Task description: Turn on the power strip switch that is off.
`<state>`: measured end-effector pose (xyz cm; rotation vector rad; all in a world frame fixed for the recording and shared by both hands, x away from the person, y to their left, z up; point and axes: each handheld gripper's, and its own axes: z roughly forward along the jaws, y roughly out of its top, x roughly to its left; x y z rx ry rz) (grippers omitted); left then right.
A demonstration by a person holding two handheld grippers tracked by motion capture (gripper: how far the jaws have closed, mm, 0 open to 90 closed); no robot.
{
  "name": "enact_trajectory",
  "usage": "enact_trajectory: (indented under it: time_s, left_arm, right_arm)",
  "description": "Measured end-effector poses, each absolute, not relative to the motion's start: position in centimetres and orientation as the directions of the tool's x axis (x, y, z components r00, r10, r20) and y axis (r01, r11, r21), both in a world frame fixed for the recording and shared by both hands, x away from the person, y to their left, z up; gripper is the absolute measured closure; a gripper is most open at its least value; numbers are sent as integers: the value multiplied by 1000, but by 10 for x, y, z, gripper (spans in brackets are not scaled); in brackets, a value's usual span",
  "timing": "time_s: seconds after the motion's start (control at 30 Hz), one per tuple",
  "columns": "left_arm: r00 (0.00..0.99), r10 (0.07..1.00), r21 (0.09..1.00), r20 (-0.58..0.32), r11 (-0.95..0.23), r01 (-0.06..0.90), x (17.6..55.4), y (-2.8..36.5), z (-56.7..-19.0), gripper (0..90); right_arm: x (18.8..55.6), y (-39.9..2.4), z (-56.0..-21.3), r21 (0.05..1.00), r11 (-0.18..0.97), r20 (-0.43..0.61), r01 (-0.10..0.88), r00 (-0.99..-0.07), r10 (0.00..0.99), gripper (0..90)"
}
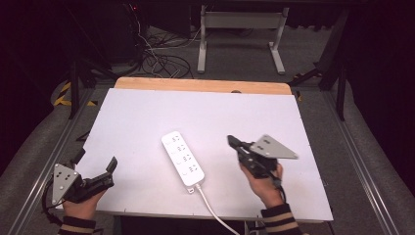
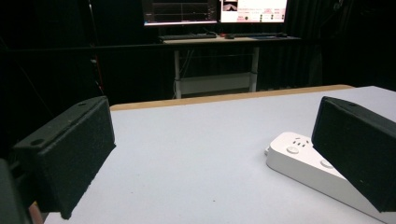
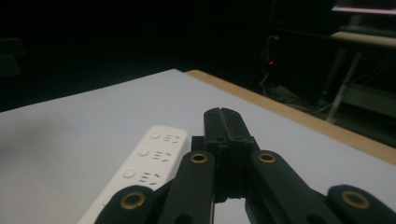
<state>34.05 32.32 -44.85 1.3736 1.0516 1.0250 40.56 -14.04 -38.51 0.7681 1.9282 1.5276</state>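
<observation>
A white power strip (image 1: 183,157) lies near the middle of the white table (image 1: 147,112), its cord (image 1: 213,210) trailing off the front edge. My left gripper (image 1: 95,162) rests at the front left corner, jaws wide apart with nothing between them. In the left gripper view the power strip (image 2: 299,156) sits ahead to the right, partly behind the right jaw. My right gripper (image 1: 231,141) hovers just right of the strip, jaws pressed together and empty. The right gripper view has the power strip (image 3: 144,161) lying left of the shut gripper (image 3: 221,114).
A wooden strip (image 1: 203,85) borders the table's far edge. Behind it stand a white desk frame (image 1: 240,39) and loose cables (image 1: 161,61) on the floor. Metal rails (image 1: 362,161) run along both sides. Monitors (image 2: 215,10) glow on a far desk.
</observation>
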Motion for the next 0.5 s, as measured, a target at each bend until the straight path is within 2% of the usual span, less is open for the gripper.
enact_trajectory:
  time_s: [0.1,0.17,0.2,0.27,0.43,0.5]
  left_arm:
    - [237,971,998,28,-40,45,340,323,-448,0]
    - [238,971,998,31,-44,47,341,323,-448,0]
    - [239,970,998,29,-42,48,341,322,-449,0]
    - [239,970,998,33,-45,46,341,321,-448,0]
    - [244,969,998,39,-47,28,339,321,-446,0]
    - [244,969,999,37,-44,23,339,321,-446,1]
  right_arm:
    - [392,-179,-386,990,126,-65,54,-627,777,900]
    - [389,-188,-388,992,119,-72,37,-610,789,900]
    - [379,-213,-395,999,38,-28,5,-562,827,900]
    - [370,-230,-404,999,7,-28,-43,-522,852,900]
    - [357,-252,-426,994,-28,-23,-107,-448,894,900]
    - [358,-257,-433,995,-26,-15,-93,-413,911,900]
